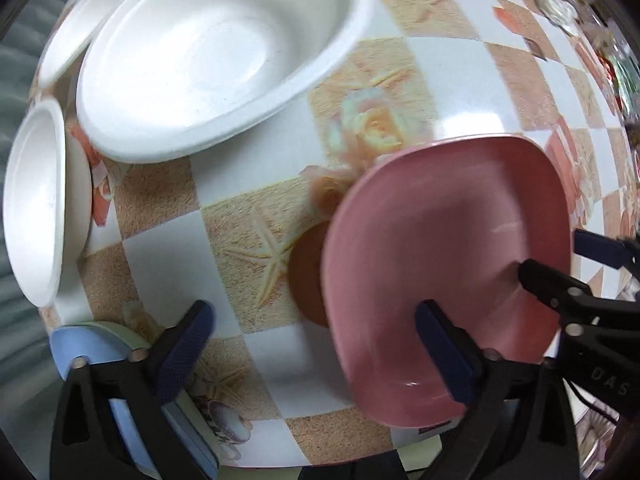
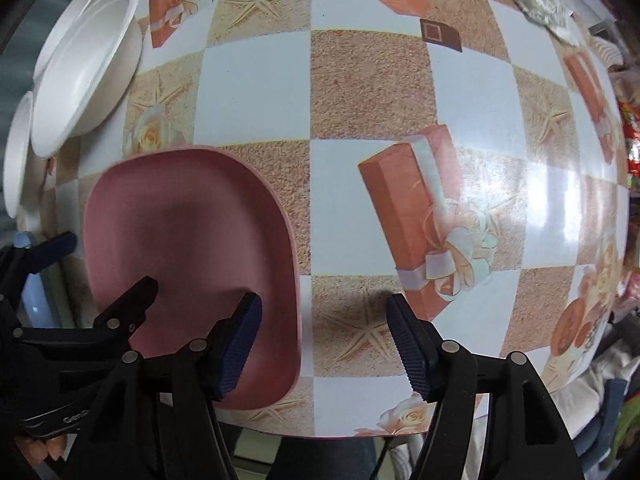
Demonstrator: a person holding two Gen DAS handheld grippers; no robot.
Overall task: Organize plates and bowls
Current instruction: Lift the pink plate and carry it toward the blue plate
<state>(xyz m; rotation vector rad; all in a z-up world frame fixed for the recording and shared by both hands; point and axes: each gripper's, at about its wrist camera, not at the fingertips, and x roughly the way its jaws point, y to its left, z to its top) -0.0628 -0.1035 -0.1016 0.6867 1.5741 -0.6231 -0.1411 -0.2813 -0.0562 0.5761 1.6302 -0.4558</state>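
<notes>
A pink squarish plate (image 1: 440,248) (image 2: 188,240) lies on the patterned tablecloth near the table's front edge. My left gripper (image 1: 316,350) (image 2: 110,258) is open wide and straddles the plate's left rim, one finger over the plate and the other over the cloth. My right gripper (image 2: 324,348) (image 1: 552,252) is open and straddles the plate's right rim the same way. No pad presses on the plate. A large white bowl (image 1: 216,52) (image 2: 84,68) stands at the back left, with another white bowl (image 1: 36,200) (image 2: 18,152) beside it.
A white plate (image 1: 88,12) peeks out behind the large bowl. A light blue plate (image 1: 84,348) on a green one sits at the front left corner. The checked tablecloth (image 2: 360,80) stretches to the right; clutter (image 2: 544,4) lines the far right edge.
</notes>
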